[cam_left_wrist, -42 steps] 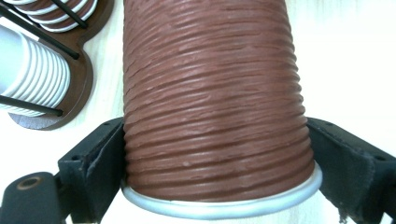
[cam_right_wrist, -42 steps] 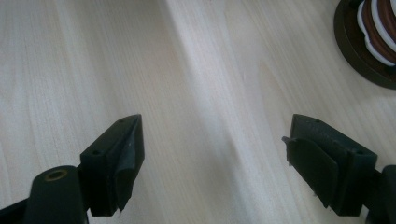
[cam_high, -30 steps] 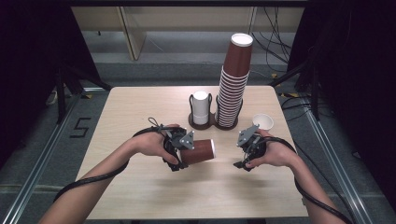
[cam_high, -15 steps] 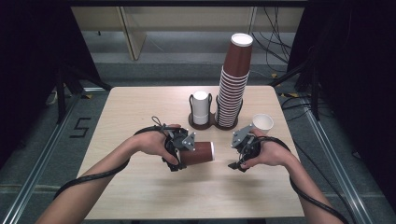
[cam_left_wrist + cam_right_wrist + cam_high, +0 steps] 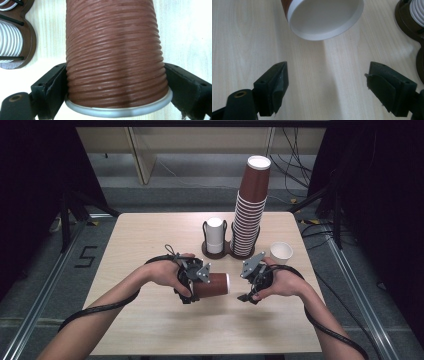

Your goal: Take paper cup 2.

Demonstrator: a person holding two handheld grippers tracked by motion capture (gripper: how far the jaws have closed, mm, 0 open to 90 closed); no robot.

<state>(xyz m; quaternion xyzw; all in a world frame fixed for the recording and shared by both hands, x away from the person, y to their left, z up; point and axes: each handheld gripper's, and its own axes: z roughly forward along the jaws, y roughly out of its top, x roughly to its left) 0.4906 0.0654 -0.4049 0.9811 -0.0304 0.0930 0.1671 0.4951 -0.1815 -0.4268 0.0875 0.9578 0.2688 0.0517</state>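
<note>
Beside the cup holder (image 5: 227, 251): 1 tall brown cup stack (image 5: 250, 212), 1 white stack (image 5: 215, 234), 1 loose white cup (image 5: 281, 253), 1 loose brown cup (image 5: 211, 285).

This is looking like a lab or recording studio set up for handling trials. A pale wooden square table (image 5: 150, 245) is standing alone on a grey floor, with black curtains (image 5: 30, 180) hanging at both sides, well apart from the tongs. Metal floor rails (image 5: 45, 285) are running past the table's edges, a black number five marking (image 5: 85, 256) is sitting on the floor to the left, and loose black cables (image 5: 295, 150) are trailing beyond the table's far end.
</note>
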